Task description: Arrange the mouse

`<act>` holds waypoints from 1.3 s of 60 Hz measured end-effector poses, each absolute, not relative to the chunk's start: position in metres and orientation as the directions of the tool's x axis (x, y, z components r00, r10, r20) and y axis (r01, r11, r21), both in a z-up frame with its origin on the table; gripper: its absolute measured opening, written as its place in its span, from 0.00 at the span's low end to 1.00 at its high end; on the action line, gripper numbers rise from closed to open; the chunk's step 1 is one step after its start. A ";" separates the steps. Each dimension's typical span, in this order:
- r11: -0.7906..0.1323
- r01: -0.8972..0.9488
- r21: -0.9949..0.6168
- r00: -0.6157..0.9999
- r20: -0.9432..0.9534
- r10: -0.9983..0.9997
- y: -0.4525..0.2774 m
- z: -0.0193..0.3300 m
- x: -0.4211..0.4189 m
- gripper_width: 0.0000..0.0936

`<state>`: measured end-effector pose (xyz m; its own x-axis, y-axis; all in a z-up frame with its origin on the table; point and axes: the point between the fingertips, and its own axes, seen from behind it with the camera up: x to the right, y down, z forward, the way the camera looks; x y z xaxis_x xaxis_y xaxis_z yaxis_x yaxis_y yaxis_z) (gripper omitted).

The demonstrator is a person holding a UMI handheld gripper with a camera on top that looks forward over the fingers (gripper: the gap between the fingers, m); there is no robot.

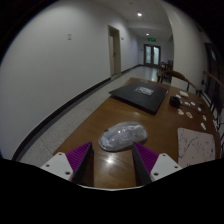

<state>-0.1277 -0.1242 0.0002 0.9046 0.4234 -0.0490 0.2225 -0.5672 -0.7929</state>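
Note:
A silvery-grey computer mouse lies on the brown wooden table, just ahead of my fingertips and roughly centred on the gap between them. My gripper is open; the left purple pad and the right purple pad stand wide apart with bare table between them. The mouse's near edge reaches about level with the fingertips, and neither finger touches it. A black mouse mat lies further along the table, beyond the mouse.
A white object rests on the black mat. A pale sheet lies on the table to the right of the fingers, with small white items beyond it. A chair stands at the table's far end. A corridor with doors runs behind.

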 end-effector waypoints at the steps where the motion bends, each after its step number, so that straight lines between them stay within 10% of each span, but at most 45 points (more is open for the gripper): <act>1: -0.579 0.215 -0.787 0.908 -0.058 0.416 -0.124 0.001 -0.126 0.88; 21: -0.679 0.132 -0.722 0.931 -0.145 0.336 -0.109 0.013 -0.124 0.84; 25: -0.655 0.191 -0.731 0.945 -0.044 0.325 -0.103 0.004 -0.111 0.59; 35: -0.618 0.273 -0.737 0.902 -0.028 0.432 -0.124 0.009 -0.108 0.37; 56: -0.377 0.104 -0.921 0.963 0.000 0.268 -0.150 0.175 0.103 0.37; 78: -0.649 0.044 -0.760 0.997 -0.008 0.076 -0.148 0.002 0.242 0.37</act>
<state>0.2424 -0.1476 0.0022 0.9971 0.0757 -0.0075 0.0435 -0.6485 -0.7599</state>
